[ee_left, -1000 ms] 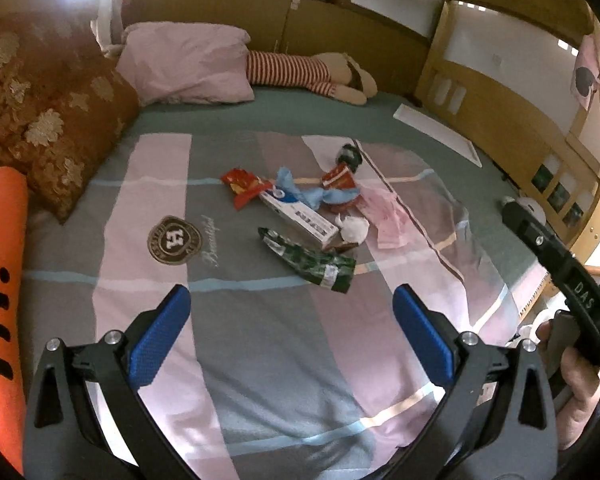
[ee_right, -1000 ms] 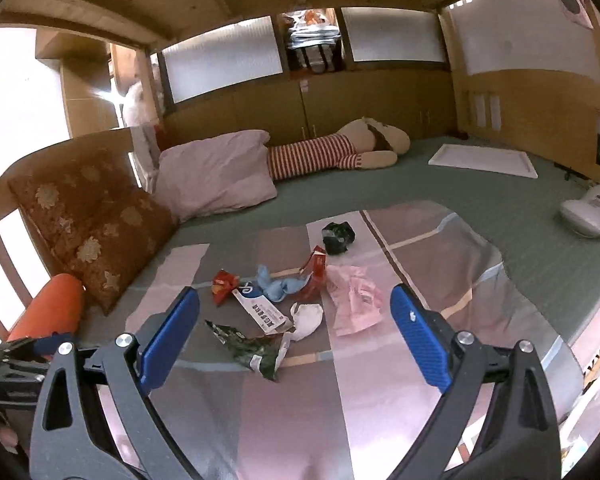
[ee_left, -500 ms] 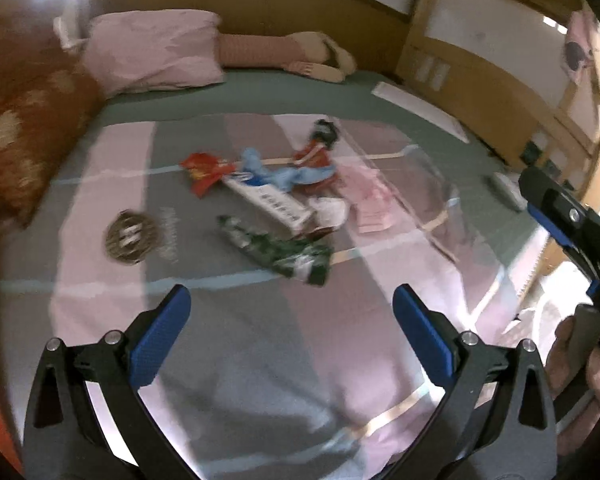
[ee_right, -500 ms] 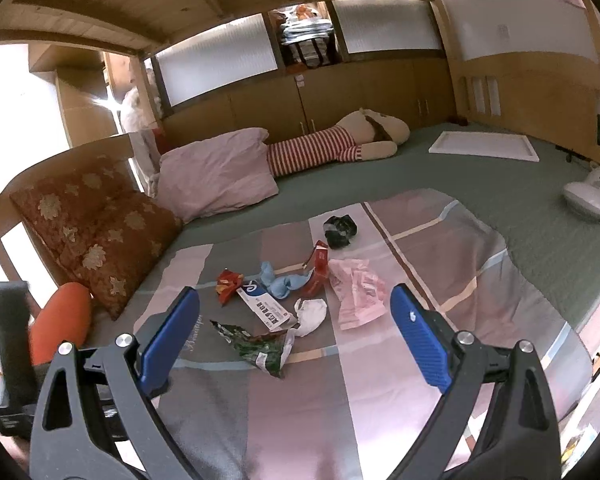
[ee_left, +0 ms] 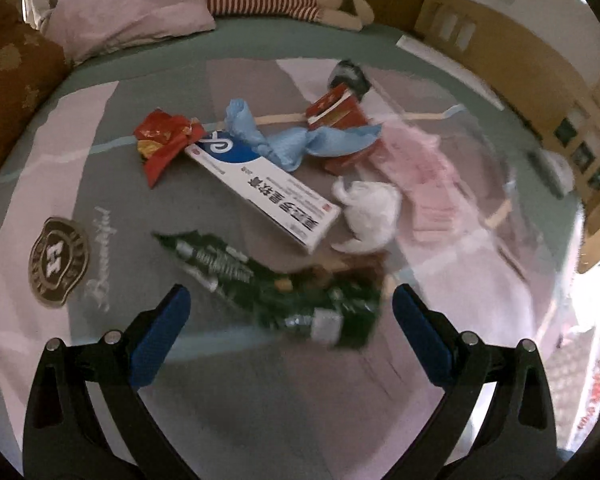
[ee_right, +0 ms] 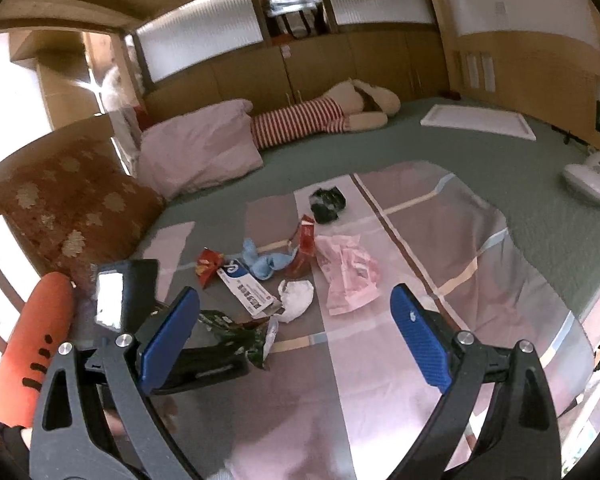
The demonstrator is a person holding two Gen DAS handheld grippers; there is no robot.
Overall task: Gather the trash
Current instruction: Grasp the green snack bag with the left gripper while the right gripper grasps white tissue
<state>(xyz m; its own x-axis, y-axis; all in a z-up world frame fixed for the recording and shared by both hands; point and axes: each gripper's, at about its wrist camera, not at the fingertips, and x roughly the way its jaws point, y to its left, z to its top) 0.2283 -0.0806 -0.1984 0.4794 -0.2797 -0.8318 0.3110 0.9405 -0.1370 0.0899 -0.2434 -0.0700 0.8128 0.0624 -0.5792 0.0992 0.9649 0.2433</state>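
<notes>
- Left hand-held gripper (ee_left: 286,312): jaws spread wide, nothing between them, low over the green wrapper (ee_left: 276,288) on the bed (ee_left: 260,48)
- Right hand-held gripper (ee_right: 294,332): jaws wide, nothing held, farther back from the trash pile
- Left wrist view only: printed label on the white carton (ee_left: 260,190); round crest on the blanket (ee_left: 58,260); red wrapper (ee_left: 164,140) touching the carton's far end; blue cloth (ee_left: 296,140) draped over the carton and the red box (ee_left: 336,114)
- Both views: white crumpled tissue (ee_left: 368,212) just beside the carton; pink bag (ee_right: 348,274) alongside; dark wad (ee_right: 327,204) at the far edge of the pile
- Right wrist view only: left hand-held gripper's black body at lower left, orange cushion (ee_right: 32,336), brown pillow (ee_right: 72,208), white handheld appliance (ee_right: 592,176), striped soft toy (ee_right: 324,114)
</notes>
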